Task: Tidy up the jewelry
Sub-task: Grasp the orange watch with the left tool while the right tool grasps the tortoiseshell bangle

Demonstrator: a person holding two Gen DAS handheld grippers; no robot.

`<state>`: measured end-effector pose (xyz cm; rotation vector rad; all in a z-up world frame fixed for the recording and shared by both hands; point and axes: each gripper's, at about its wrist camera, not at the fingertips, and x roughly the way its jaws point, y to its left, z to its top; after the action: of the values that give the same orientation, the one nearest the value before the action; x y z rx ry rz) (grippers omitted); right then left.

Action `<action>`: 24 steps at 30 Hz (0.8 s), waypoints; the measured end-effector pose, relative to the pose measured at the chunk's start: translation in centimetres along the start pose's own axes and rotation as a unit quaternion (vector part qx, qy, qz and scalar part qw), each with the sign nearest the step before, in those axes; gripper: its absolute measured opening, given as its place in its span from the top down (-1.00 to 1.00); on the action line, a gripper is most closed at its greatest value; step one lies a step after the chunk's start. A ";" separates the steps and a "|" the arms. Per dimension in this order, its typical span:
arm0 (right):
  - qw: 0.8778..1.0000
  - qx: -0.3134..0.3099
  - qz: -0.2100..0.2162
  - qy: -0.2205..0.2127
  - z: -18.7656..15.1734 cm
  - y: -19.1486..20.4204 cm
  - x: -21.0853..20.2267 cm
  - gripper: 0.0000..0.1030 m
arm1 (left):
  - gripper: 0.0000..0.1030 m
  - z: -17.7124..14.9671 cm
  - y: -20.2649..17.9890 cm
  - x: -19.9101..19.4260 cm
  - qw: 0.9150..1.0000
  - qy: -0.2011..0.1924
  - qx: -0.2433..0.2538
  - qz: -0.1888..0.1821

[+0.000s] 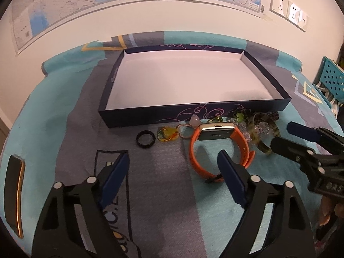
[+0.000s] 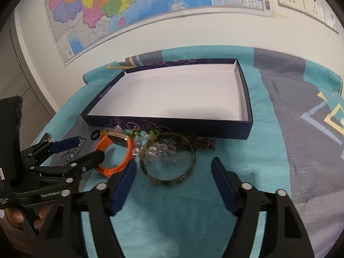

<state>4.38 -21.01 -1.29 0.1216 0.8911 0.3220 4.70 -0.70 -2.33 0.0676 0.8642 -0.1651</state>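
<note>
A dark blue box (image 1: 150,116) (image 2: 172,126) with a white inside stands open on the cloth. In front of it lies a row of jewelry: a black ring (image 1: 145,139) (image 2: 95,134), a yellow-green pendant (image 1: 167,133), an orange watch (image 1: 217,150) (image 2: 116,150), clear beads (image 2: 159,152) and a green bangle (image 1: 264,135) (image 2: 167,157). My left gripper (image 1: 174,161) (image 2: 81,148) is open, its right finger just before the watch strap. My right gripper (image 2: 174,167) (image 1: 281,135) is open, just short of the bangle.
A teal and grey patterned cloth (image 1: 64,111) covers the table. A dark phone (image 1: 14,195) lies at its left edge. A brown beaded piece (image 2: 202,143) lies by the box. A teal perforated rack (image 1: 331,79) stands at the right. A map (image 2: 129,6) hangs on the wall.
</note>
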 end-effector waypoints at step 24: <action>0.999 -0.015 0.007 0.027 1.0 -1.5 1.1 0.91 | 0.82 0.9 -1.1 1.4 0.998 0.027 0.054 -0.034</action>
<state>6.13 -22.07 -1.88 0.0908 0.9392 0.3525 6.07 -2.05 -2.86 0.1439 0.9113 -0.2750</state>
